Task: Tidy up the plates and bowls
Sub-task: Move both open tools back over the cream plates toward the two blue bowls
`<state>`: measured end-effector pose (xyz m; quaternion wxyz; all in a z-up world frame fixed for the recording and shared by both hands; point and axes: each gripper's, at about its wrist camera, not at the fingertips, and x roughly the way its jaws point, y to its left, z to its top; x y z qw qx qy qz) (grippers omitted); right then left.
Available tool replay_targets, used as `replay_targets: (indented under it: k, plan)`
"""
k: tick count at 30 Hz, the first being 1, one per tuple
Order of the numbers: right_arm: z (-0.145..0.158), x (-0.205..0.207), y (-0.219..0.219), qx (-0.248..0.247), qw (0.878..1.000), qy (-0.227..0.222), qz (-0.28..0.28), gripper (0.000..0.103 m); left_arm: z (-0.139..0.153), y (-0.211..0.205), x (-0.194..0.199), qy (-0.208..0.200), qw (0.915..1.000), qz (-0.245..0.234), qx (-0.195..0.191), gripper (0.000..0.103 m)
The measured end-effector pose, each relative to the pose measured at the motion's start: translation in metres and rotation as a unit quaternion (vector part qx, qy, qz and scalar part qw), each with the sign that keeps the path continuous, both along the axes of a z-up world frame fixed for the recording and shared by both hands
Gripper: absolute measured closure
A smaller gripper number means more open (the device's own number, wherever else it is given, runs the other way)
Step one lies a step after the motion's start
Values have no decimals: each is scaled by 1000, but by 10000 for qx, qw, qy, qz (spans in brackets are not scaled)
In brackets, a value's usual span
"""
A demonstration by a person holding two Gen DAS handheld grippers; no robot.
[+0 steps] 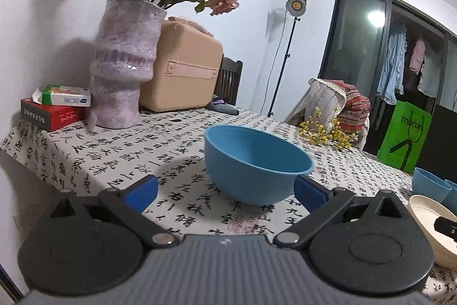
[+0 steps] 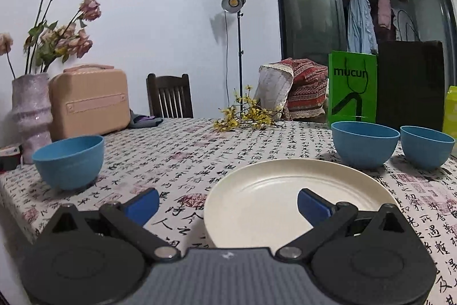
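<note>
Left gripper point(image 1: 225, 192) is wide open, and the blue bowl point(image 1: 257, 166) sits on the table point(image 1: 120, 150) right ahead, a bit toward its right finger. Right gripper point(image 2: 227, 205) is wide open too, its right finger over the white plate point(image 2: 257, 190).

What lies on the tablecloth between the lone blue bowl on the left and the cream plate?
Nothing: in the right wrist view, the stretch between the lone blue bowl and the cream plate is bare printed tablecloth.
</note>
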<state>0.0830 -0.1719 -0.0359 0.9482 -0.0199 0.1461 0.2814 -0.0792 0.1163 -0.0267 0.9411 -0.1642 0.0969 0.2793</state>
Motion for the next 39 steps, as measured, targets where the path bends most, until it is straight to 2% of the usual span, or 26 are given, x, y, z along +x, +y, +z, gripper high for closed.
replay_targets:
  k: [7, 15, 22, 33, 39]
  plan:
    - [-4, -3, 0, -22, 10000, 25, 19, 0, -1, -14, 10, 49, 9996, -251, 83, 0]
    - [-1, 0, -25, 80, 9992, -8, -385, 0, -3, -32, 34, 87, 9975, -695, 112, 0]
    - [0, -1, -44, 154, 9976, -13, -677, 0, 1, -57, 49, 49, 9928, -1163, 265, 0]
    - [6, -4, -75, 222, 9937, -8, -1101, 0, 2, -78, 67, 89, 9870, -1582, 272, 0]
    - [14, -15, -89, 172, 9918, -47, -1269, 0, 4, -96, 77, 162, 9812, -1878, 412, 0]
